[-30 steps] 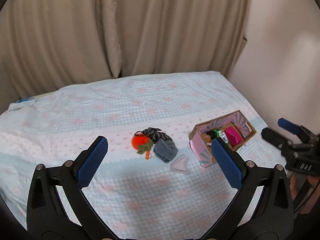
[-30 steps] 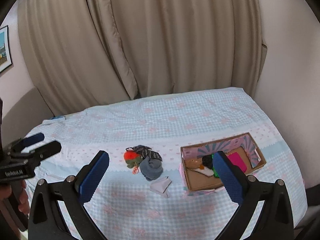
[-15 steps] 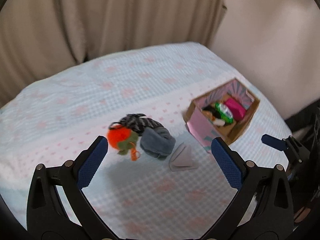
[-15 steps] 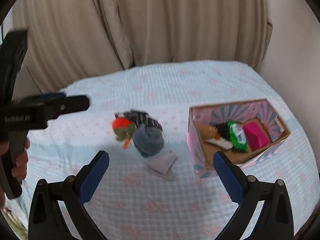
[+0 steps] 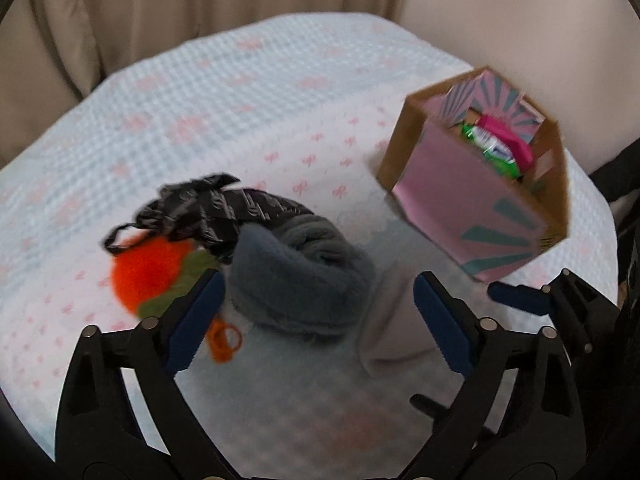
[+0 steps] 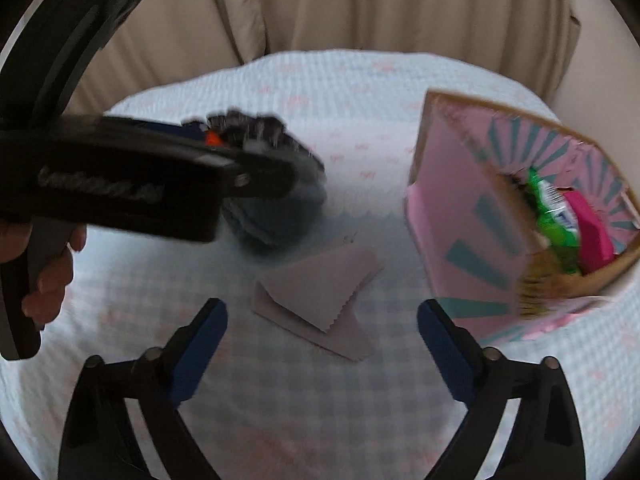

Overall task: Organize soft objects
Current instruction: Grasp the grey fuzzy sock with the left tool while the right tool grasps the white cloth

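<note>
A pile of soft things lies on the bed: a rolled grey fleece (image 5: 300, 280), an orange and green plush (image 5: 156, 272), a black patterned pouch (image 5: 216, 208) and a folded grey cloth (image 5: 400, 320). My left gripper (image 5: 320, 320) is open, its fingers either side of the grey fleece, just above it. My right gripper (image 6: 322, 344) is open, straddling the folded grey cloth (image 6: 320, 292). The left gripper's body (image 6: 120, 184) crosses the right wrist view and hides part of the pile.
A pink and teal cardboard box (image 5: 472, 200) stands to the right, holding a green packet (image 6: 554, 216) and a magenta item (image 6: 596, 232). The bed has a light blue checked cover (image 5: 240, 80). Beige curtains (image 6: 360, 8) hang behind.
Both grippers have moved down and forward, close to the pile. The left one has come in over the grey fleece, the right one over the folded cloth. Both stay open.
</note>
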Demonstrator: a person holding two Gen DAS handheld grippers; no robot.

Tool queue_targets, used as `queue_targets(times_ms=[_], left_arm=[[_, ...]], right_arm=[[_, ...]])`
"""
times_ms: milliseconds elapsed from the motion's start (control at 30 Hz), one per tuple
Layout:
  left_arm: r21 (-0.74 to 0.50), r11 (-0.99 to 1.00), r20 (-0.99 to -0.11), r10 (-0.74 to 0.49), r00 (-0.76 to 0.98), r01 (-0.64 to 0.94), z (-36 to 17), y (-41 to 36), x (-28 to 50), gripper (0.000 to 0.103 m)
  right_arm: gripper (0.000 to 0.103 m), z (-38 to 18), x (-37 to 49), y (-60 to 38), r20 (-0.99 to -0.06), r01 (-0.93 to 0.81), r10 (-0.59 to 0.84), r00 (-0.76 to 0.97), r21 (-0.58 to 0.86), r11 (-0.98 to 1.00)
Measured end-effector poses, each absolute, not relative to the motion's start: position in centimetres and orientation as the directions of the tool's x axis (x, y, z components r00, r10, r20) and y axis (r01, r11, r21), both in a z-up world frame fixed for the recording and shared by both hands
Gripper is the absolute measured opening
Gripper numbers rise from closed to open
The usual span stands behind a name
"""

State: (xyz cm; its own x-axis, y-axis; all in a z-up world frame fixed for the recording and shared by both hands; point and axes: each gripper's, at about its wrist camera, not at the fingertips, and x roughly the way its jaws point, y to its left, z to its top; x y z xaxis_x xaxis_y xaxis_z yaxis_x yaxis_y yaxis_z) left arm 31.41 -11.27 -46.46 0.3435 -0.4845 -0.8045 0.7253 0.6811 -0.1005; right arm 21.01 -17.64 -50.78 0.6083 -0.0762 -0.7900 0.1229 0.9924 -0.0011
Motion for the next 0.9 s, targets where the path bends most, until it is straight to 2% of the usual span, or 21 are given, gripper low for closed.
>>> queue_targets(times_ms=[167, 233, 267, 300, 333, 433, 500, 567, 700, 800, 900], left_arm=[[-0.066, 0.683, -0.818, -0.455, 0.353, 0.727, -49.0, -12.5, 32.1, 0.092], [-0.046, 0.686, -0.82, -0.441, 0.365, 0.726, -49.6, -12.9, 32.3, 0.092], [-0.041, 0.689, -0.82, -0.437, 0.37, 0.724, -49.8, -13.0, 32.5, 0.09], [-0.038, 0.691, -0.821, -0.434, 0.372, 0.722, -49.9, -13.0, 32.6, 0.088], [-0.025, 0.697, -0.824, -0.42, 0.38, 0.717, -50.1, -13.2, 32.8, 0.081], [-0.009, 0.705, -0.833, -0.398, 0.384, 0.71, -50.6, -13.3, 33.4, 0.075], [-0.006, 0.707, -0.832, -0.396, 0.388, 0.707, -50.5, -13.3, 33.7, 0.069], [0.006, 0.705, -0.833, -0.389, 0.394, 0.709, -50.4, -13.3, 33.7, 0.058], [0.002, 0.707, -0.837, -0.386, 0.388, 0.707, -50.0, -13.0, 33.6, 0.049], [-0.007, 0.714, -0.838, -0.386, 0.386, 0.7, -49.2, -12.8, 33.4, 0.047], [-0.018, 0.719, -0.834, -0.395, 0.386, 0.695, -48.0, -12.6, 33.0, 0.046]], right_arm=[[0.086, -52.9, 22.4, -17.5, -0.797, 0.088, -0.065, 0.601, -0.014, 0.996], [0.08, -53.5, 22.9, -17.5, -0.798, 0.079, -0.056, 0.6, -0.01, 0.997], [0.071, -53.7, 23.2, -17.5, -0.801, 0.075, -0.049, 0.597, -0.006, 0.997], [0.066, -54.0, 23.5, -17.5, -0.806, 0.067, -0.039, 0.59, 0.0, 0.998], [0.065, -54.1, 23.7, -17.5, -0.806, 0.063, -0.033, 0.59, 0.004, 0.998], [0.057, -54.1, 24.0, -17.5, -0.797, 0.051, -0.023, 0.603, 0.01, 0.999], [0.043, -54.0, 24.1, -17.6, -0.795, 0.045, -0.01, 0.606, 0.023, 0.999], [0.033, -53.9, 24.3, -17.6, -0.795, 0.04, 0.003, 0.606, 0.034, 0.999], [0.02, -53.7, 24.4, -17.5, -0.797, 0.027, 0.023, 0.603, 0.049, 0.998], [0.015, -53.4, 24.5, -17.5, -0.802, 0.026, 0.034, 0.596, 0.061, 0.998], [0.015, -52.4, 24.4, -17.8, -0.8, 0.041, 0.028, 0.599, 0.066, 0.997]])
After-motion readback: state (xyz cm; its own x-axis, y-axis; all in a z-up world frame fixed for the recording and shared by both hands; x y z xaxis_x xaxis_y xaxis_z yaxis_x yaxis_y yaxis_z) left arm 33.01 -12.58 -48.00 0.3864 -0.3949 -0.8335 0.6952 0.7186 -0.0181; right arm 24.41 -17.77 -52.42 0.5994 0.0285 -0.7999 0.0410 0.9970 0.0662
